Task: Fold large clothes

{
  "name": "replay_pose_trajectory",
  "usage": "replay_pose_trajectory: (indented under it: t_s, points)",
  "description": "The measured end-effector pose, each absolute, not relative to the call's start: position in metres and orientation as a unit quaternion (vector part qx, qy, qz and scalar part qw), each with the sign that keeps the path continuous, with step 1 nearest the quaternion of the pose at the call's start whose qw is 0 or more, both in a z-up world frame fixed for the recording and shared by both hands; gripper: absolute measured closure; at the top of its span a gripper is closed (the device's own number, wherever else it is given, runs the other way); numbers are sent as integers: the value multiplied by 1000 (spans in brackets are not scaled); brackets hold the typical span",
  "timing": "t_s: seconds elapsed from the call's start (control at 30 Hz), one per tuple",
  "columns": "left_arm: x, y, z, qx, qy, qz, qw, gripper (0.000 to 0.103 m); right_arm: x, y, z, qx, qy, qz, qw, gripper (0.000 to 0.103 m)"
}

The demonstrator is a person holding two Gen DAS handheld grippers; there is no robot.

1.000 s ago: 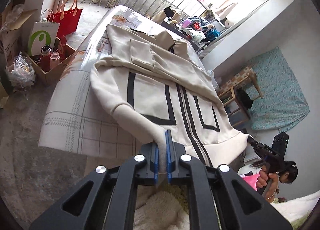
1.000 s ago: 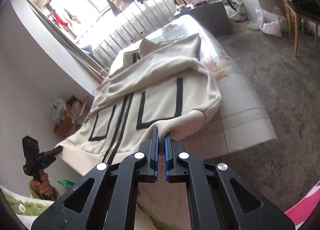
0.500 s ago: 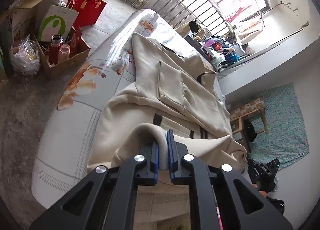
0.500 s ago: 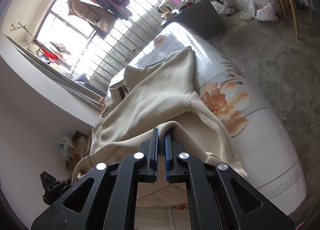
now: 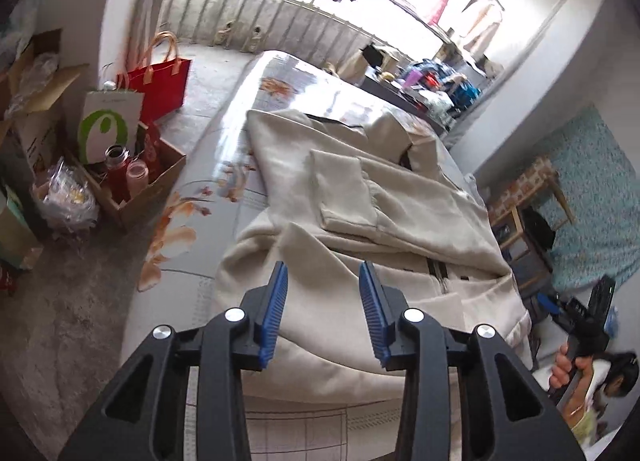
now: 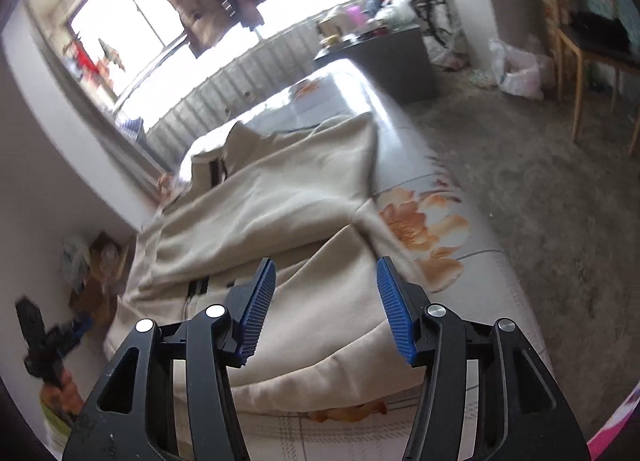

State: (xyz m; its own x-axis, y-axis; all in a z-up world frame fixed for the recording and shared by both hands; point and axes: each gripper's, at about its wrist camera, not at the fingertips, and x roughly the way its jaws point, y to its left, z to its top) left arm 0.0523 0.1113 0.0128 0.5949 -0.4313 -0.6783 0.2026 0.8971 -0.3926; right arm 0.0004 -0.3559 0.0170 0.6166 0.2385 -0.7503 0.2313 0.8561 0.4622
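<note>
Your left tongs (image 5: 323,285) and right tongs (image 6: 326,284) opening, nothing pinched; folded cream jacket (image 5: 384,221) lies on bed (image 5: 192,229) just beneath both.

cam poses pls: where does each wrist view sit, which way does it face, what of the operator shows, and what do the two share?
Left wrist: on the left gripper, looking down along its fingers over the jacket on the bed, bags at left; the jaws are opening, nothing pinched; the right gripper and hand show at lower right.
Right wrist: on the right gripper, facing the same way, floor and chair at right; jaws opening, nothing pinched; the left gripper and hand at lower left.
Shared: jacket, bed, window, each other's gripper.
</note>
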Motion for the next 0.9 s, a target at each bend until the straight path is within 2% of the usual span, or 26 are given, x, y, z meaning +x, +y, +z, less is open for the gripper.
replay_pose_trajectory:
  t_s: [0.13, 0.2, 0.33, 0.4, 0.43, 0.5, 0.53, 0.57, 0.63, 0.8, 0.9]
  points:
    - [62, 51, -5, -25, 434, -169, 885, 67, 23, -297, 9, 134, 482, 20, 866, 51]
    - [69, 33, -15, 7, 435, -168, 885, 67, 33, -283, -2, 119, 500, 31, 857, 51]
    - [82, 13, -39, 76, 450, -134, 880, 67, 50, -279, -27, 79, 537, -7, 840, 62]
    - [84, 15, -44, 81, 446, -122, 883, 67, 51, -281, -31, 75, 531, -7, 844, 63]
    - [84, 13, -45, 88, 442, -120, 884, 67, 51, -282, -31, 72, 531, -7, 844, 66]
    - [81, 11, -45, 99, 432, -114, 889, 73, 50, -281, -30, 63, 529, -6, 846, 84]
    - [80, 10, -46, 108, 424, -108, 893, 83, 50, -280, -30, 64, 531, 1, 845, 97]
    - [77, 7, -45, 119, 417, -103, 895, 94, 49, -279, -29, 61, 530, -1, 846, 100]
    - [74, 7, -43, 123, 406, -108, 899, 100, 49, -275, -24, 51, 525, -5, 850, 101]
    - [54, 15, 4, 126, 321, -94, 934, 101, 36, -287, 25, 66, 455, -35, 887, 102]
    - [62, 26, 15, 109, 310, -84, 941, 101, 41, -293, 32, 70, 438, -46, 895, 102]
